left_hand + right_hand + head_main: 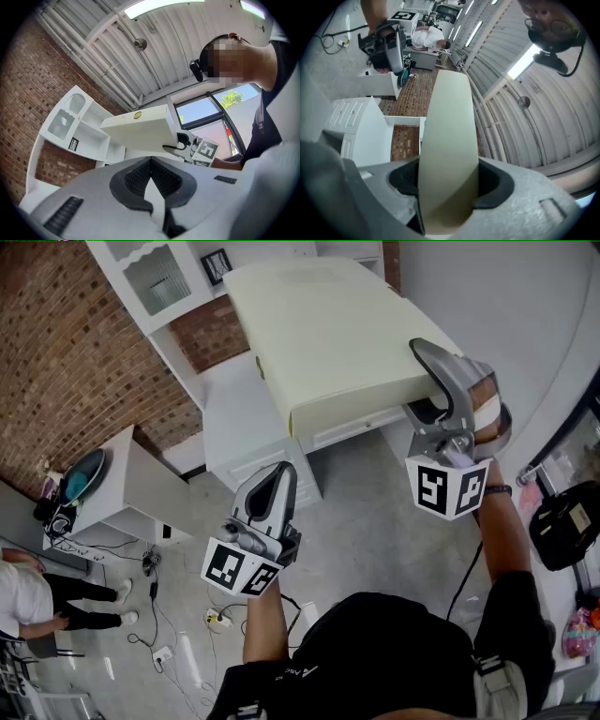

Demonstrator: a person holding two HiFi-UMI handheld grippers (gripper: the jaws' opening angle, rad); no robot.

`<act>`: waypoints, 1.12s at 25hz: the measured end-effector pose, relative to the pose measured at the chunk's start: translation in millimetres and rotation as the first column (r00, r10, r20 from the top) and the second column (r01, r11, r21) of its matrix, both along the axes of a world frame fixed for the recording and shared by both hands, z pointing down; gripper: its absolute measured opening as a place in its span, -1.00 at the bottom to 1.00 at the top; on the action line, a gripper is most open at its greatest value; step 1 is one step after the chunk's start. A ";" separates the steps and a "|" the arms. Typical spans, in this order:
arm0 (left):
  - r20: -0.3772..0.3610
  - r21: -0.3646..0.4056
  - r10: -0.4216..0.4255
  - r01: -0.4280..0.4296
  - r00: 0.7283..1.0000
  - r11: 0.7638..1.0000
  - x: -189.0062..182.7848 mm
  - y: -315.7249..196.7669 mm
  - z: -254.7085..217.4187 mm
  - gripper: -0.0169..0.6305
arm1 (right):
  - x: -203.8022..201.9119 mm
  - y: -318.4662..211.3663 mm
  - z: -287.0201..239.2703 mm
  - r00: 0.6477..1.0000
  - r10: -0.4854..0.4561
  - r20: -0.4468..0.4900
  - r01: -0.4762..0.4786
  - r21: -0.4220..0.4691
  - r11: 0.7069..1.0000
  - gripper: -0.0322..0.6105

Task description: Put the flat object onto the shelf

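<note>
At the bottom of the head view is the person's dark-shirted torso [394, 652], with both forearms reaching up the frame. Just above it, at lower centre, the left gripper [279, 472] has its jaws pressed together with nothing between them. To the right and higher, the right gripper [427, 352] pinches the right-hand edge of the flat object [328, 329], a wide cream slab. In the right gripper view the slab fills the gap between the dark pads [492, 183]. The flat object is held up in the air at upper centre of the frame, and its lower edge overlaps a white drawer unit [244, 427] behind it. It is not on the shelf [159, 287], a white unit in the upper left against a brick wall [66, 362]. At far left are a white table [131, 484], cables on the grey floor [375, 521], and another person [37, 596].
</note>
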State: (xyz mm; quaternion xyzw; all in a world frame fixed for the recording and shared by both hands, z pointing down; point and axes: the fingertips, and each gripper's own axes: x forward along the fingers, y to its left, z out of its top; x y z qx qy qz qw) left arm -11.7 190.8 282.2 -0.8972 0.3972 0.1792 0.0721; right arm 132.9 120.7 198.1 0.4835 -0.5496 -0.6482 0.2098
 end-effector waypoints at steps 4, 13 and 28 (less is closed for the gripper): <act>0.007 0.003 0.000 0.000 1.000 1.000 6.4 -3.4 -0.4 -0.95 | 4.1 -2.5 -0.2 1.000 -0.014 0.014 0.014 -0.003 1.000 -0.02; 0.041 0.018 -0.019 0.018 0.999 1.000 28.6 -14.2 -8.1 -0.95 | 15.3 -16.0 -9.2 0.999 -0.040 0.026 0.040 0.005 0.999 -0.02; 0.066 0.069 -0.119 0.114 0.991 0.991 69.6 -66.7 -38.4 -0.95 | 56.3 -75.5 -47.4 0.997 -0.067 -0.033 0.069 0.048 0.996 -0.02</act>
